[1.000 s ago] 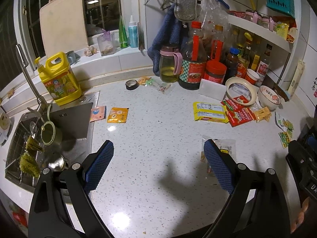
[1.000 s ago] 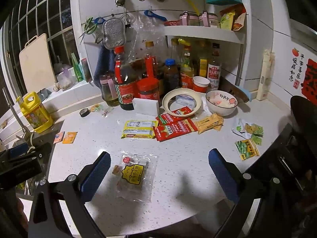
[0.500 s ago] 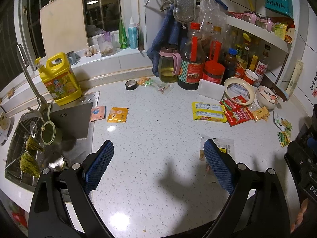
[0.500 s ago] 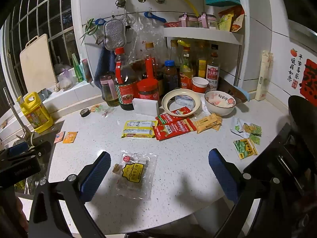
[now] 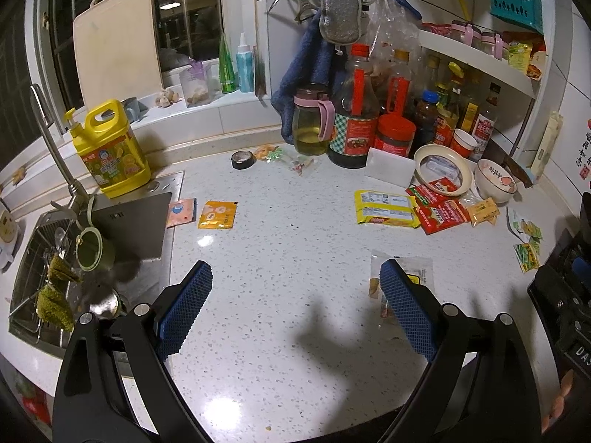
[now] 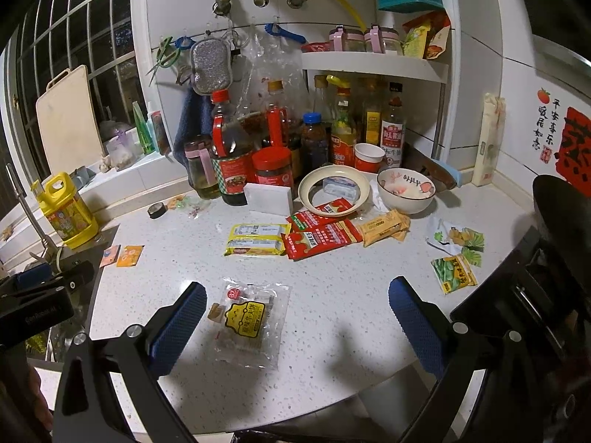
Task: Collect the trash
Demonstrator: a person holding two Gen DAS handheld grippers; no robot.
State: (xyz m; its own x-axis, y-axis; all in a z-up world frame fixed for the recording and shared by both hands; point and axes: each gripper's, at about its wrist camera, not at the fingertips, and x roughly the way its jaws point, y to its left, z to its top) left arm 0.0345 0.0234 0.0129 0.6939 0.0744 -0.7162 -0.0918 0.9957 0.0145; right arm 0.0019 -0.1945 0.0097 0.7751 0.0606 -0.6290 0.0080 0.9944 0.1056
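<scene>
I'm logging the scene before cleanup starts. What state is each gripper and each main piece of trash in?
left gripper: open, holding nothing.
right gripper: open, holding nothing.
clear snack bag: flat on the counter, ungrasped.
yellow wrapper: flat, beside the red packets.
red packets: lying overlapped.
bowl: upright.

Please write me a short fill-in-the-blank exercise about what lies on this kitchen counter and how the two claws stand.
1. Both the left claw and the right claw are ____ and hold nothing.
2. The clear snack wrapper with a yellow label lies flat on the ____ countertop.
3. The detergent jug beside the sink is ____ in colour.
4. The two red sachets lie directly in front of the cream ____.

Missing words: open; white speckled; yellow; ring-shaped dish
</scene>
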